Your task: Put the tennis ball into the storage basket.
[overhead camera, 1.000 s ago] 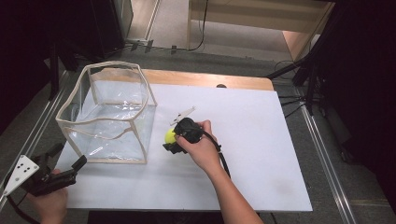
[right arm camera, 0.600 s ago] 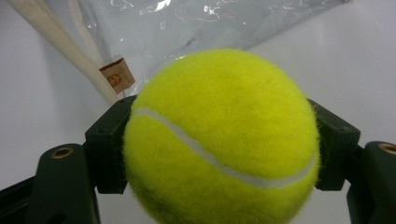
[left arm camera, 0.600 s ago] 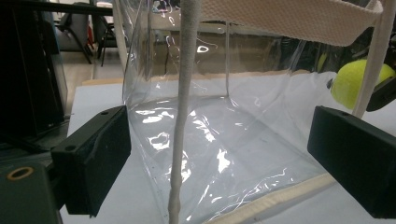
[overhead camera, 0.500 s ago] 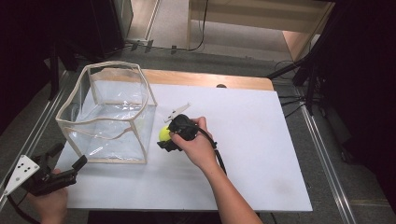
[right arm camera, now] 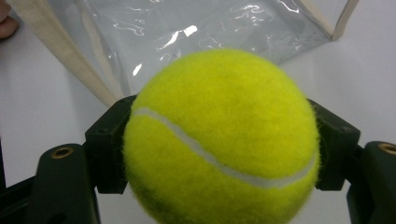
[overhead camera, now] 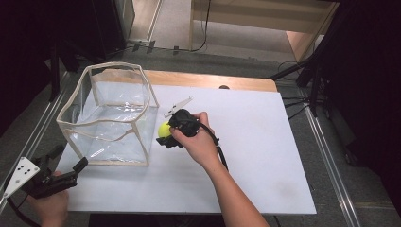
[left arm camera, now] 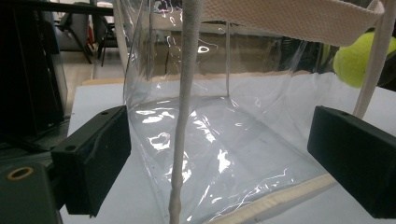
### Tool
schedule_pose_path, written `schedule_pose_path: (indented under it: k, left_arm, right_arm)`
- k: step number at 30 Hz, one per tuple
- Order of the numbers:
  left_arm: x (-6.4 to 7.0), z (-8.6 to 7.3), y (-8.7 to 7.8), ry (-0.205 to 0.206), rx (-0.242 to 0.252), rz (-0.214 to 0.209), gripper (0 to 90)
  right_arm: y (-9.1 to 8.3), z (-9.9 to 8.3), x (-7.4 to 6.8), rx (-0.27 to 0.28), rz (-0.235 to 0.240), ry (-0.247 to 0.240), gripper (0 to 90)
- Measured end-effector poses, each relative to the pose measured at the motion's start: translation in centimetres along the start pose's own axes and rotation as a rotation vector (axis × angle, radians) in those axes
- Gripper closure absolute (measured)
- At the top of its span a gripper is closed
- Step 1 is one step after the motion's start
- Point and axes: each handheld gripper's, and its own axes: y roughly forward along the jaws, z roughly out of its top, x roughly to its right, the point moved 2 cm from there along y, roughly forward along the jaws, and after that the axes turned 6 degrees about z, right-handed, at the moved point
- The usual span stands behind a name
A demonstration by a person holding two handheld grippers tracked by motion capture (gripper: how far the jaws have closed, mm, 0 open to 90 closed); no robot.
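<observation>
Yellow-green felt marks the fuzzy tennis ball (right arm camera: 219, 140) that our right gripper (overhead camera: 166, 135) grips, its black jaws pressed against the ball's two sides. We hold it just above the white desk (overhead camera: 255, 156), close beside the right wall of the clear plastic bag with cream fabric edging (overhead camera: 111, 118), which stands open at the left of the desk. We judge the step in hand to be carrying the ball to the bag; next we need to lift it over the cream rim and let go above the opening. Our right forearm reaches in from the near edge, hand curled over the gripper and angled left. Our left gripper (overhead camera: 61, 172) rests at the near left corner, jaws wide apart and empty, pointed at the bag's near corner seam.
</observation>
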Motion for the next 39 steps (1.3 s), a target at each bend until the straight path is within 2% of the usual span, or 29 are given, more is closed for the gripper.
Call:
schedule_pose_path:
  k: [3, 13, 19, 39]
  left_arm:
    - [0.0, 0.0, 0.0, -0.001, 0.001, 0.000, 6.5]
    - [0.0, 0.0, 0.0, -0.003, 0.000, 0.001, 6.5]
    - [0.0, 0.0, 0.0, -0.002, 0.000, 0.000, 6.5]
    - [0.0, 0.0, 0.1, -0.002, -0.001, 0.000, 6.5]
  right_arm:
    - [-0.5, 0.4, -0.1, 0.003, -0.003, 0.011, 22.7]
    - [-1.7, 1.6, -0.3, 0.017, -0.009, -0.010, 22.7]
    - [-2.2, 2.2, -0.3, 0.025, 0.007, -0.020, 22.7]
    - [-3.8, 4.1, -0.6, 0.047, 0.016, -0.040, 22.8]
